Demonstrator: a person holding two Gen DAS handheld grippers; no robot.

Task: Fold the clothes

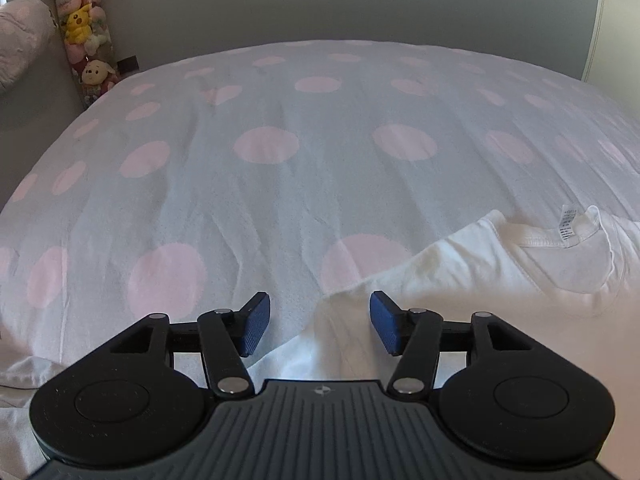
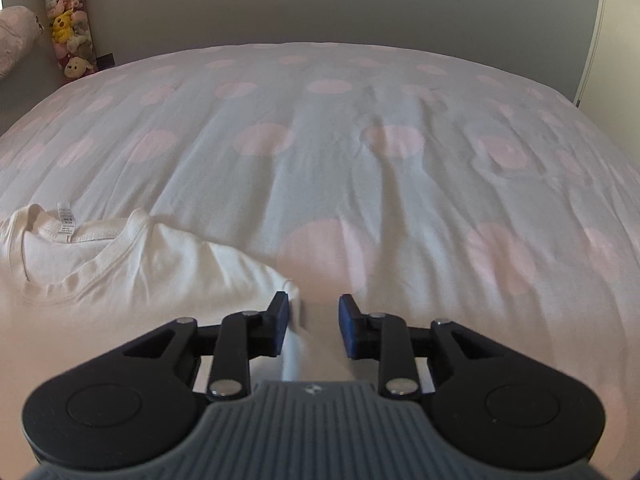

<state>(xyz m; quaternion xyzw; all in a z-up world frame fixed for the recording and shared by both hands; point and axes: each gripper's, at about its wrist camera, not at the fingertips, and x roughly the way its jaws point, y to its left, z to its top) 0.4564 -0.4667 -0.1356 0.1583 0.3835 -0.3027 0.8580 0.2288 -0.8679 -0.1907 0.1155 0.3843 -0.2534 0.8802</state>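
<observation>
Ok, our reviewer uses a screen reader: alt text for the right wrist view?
A white cotton T-shirt lies on a polka-dot bedspread, care label showing at the collar. The right gripper, jaws apart, straddles its near edge.

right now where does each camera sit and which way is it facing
Left wrist: on the left tongs, angled down across the dotted bedspread; open blue pads over the white t-shirt edge.
Right wrist: on the right tongs, angled down likewise; pads apart, a shirt fold between them.
Shared: the shirt's collar tag, the bedspread, the plush toy column by the far wall.
</observation>
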